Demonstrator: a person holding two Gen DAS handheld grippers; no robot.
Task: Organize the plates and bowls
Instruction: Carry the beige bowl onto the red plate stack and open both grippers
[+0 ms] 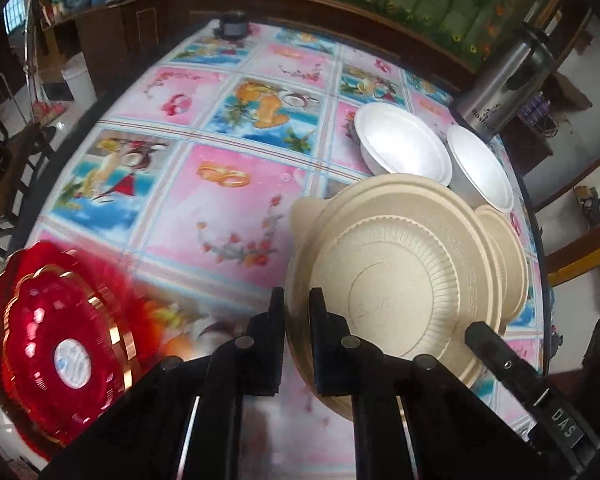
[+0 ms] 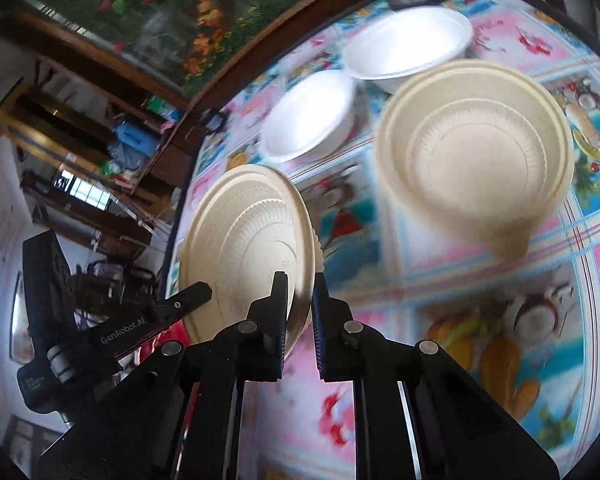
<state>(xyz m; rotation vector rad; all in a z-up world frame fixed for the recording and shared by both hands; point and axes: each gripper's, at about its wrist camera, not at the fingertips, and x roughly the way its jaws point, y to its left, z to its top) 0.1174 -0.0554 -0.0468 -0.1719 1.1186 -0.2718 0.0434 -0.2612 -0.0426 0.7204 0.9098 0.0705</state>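
My left gripper [image 1: 297, 300] is shut on the rim of a beige bowl [image 1: 396, 280], held above the table; this bowl also shows in the right wrist view [image 2: 476, 148]. My right gripper [image 2: 300, 284] is shut on the rim of a second beige plate-like bowl [image 2: 248, 240], held tilted on edge; it shows behind the first in the left wrist view [image 1: 508, 256]. Two white foam bowls [image 1: 404, 144] [image 1: 480, 168] stand on the table beyond; they also show in the right wrist view [image 2: 408, 44] [image 2: 308, 116]. A red plastic plate [image 1: 60, 344] lies at the near left.
A steel thermos [image 1: 500, 80] stands by the white bowls at the table's far right edge. A small dark object [image 1: 233, 26] sits at the far edge. The table [image 1: 228, 208] has a patterned pink and blue cloth. Wooden furniture surrounds it.
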